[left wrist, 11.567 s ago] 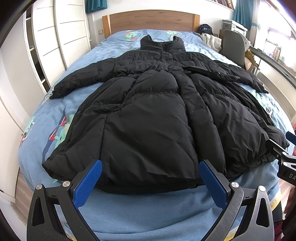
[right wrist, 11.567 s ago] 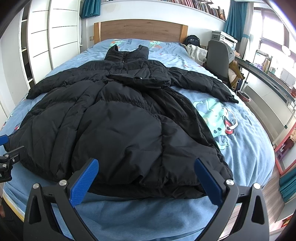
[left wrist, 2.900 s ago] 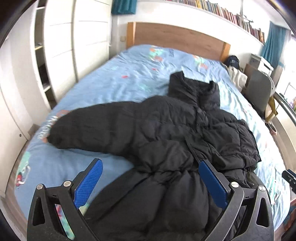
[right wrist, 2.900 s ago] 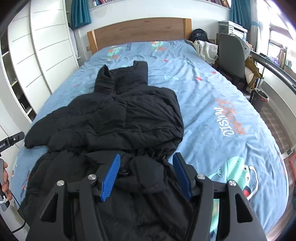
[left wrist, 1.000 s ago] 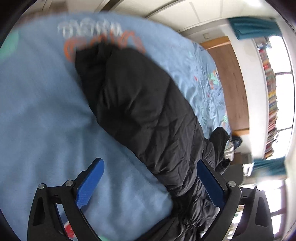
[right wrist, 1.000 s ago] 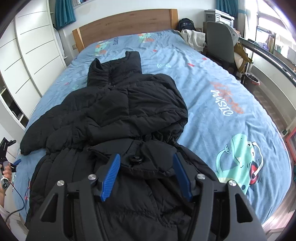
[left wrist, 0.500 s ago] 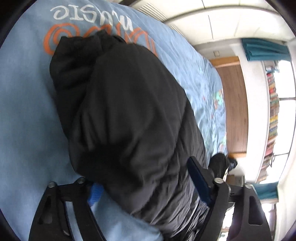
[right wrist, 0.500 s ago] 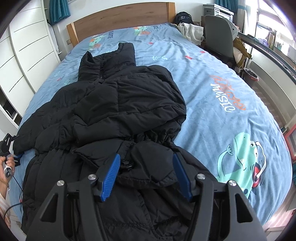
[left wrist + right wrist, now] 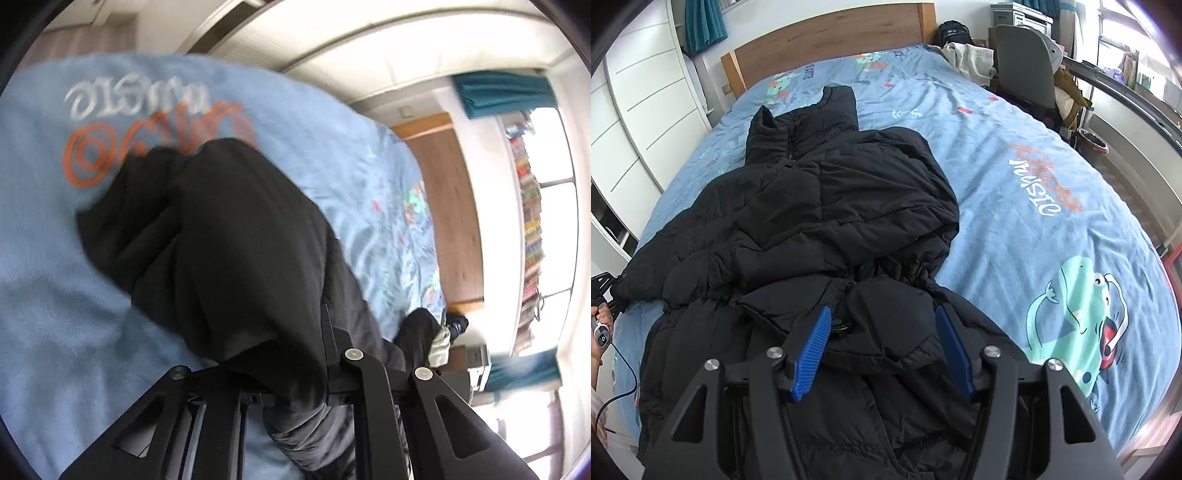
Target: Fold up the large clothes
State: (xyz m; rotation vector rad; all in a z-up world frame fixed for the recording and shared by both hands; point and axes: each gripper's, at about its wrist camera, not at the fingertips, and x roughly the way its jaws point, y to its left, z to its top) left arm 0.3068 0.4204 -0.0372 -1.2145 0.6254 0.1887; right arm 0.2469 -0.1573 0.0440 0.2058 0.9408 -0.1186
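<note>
Item 1: black quilted puffer coat (image 9: pixel 827 206), spread on a light blue printed bedspread (image 9: pixel 1034 155), collar toward the far wooden headboard (image 9: pixel 831 40), 1 sleeve folded across the chest.

Item 2: left gripper (image 9: pixel 295 373), clenched on the coat's sleeve (image 9: pixel 229 236) at the bed's left edge.

Item 3: right gripper (image 9: pixel 882 350), blue pads (image 9: pixel 812 350) apart, straddling a near fold of the coat without pinching it.

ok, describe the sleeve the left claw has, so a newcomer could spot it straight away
Start at the bed with the blue cartoon sheet; a black puffer coat lies along it, collar toward the wooden headboard. The sleeve is the long padded arm reaching out to the wardrobe side. It is the only sleeve still spread out, and the left claw is shut on it.
</note>
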